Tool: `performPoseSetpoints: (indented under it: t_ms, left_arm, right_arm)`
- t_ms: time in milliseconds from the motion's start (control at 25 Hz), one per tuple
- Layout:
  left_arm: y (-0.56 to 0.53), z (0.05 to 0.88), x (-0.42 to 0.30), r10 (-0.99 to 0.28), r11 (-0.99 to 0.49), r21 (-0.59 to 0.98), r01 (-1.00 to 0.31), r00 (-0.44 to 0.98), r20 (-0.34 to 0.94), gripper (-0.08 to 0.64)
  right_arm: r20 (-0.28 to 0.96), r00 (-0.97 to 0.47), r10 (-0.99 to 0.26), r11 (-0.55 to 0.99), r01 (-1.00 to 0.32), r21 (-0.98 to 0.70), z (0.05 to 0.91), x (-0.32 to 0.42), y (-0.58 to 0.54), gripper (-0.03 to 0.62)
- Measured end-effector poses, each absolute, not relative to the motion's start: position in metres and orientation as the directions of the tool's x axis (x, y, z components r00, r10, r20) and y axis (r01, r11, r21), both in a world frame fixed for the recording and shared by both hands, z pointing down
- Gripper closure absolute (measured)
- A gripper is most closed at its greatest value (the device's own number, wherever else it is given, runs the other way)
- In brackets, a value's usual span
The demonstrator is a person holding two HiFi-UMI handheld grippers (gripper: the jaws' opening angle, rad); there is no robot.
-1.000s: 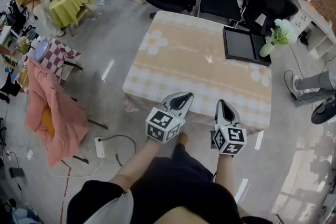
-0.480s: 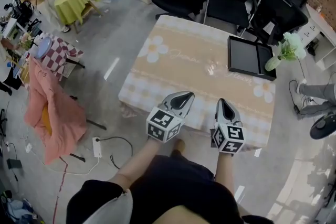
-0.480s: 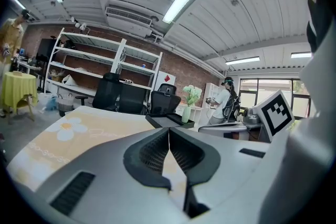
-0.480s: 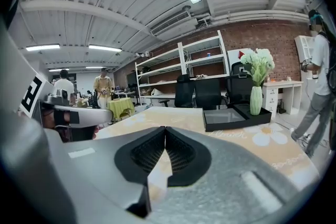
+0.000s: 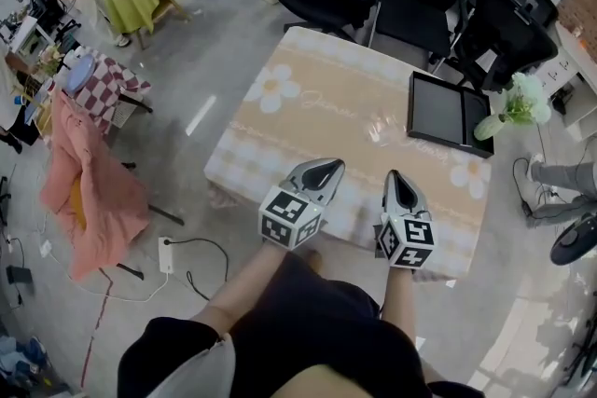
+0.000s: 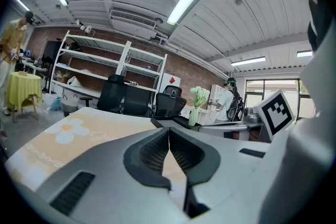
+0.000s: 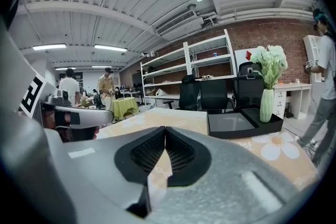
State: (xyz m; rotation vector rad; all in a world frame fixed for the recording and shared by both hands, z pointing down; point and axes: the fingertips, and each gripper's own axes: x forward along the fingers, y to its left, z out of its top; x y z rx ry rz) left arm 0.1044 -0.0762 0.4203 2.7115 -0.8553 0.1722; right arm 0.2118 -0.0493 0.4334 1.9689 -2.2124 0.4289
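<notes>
Table (image 5: 336, 121) sits right under both my tools, covered by a flower-print cloth (image 5: 244, 165). The cloth looks thin and soft and would likely slide and bunch; pinch it at the near hem. Black tray (image 5: 443, 112) is at the far right corner and looks stiff, shallow and probably light; grip the raised rim. Vase of flowers (image 5: 485, 127), just beside the tray, looks tall, tippy and likely breakable; hold it low on the body. Left hand-held gripper (image 5: 322, 168) and right hand-held gripper (image 5: 394, 177) both have jaws closed together, empty, over the near edge.
</notes>
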Motion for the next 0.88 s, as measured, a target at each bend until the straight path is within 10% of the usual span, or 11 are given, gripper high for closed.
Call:
performPoseSetpoints:
  t_ms: [880]
  left_arm:
    - [-0.106,0.438,0.111,-0.502,-0.780,0.265,-0.567,0.820,0.275,0.548]
  right_arm:
    - [0.407,-0.139,-0.903,0.089,-0.986,-0.139,0.460,0.219,-0.076,0.588]
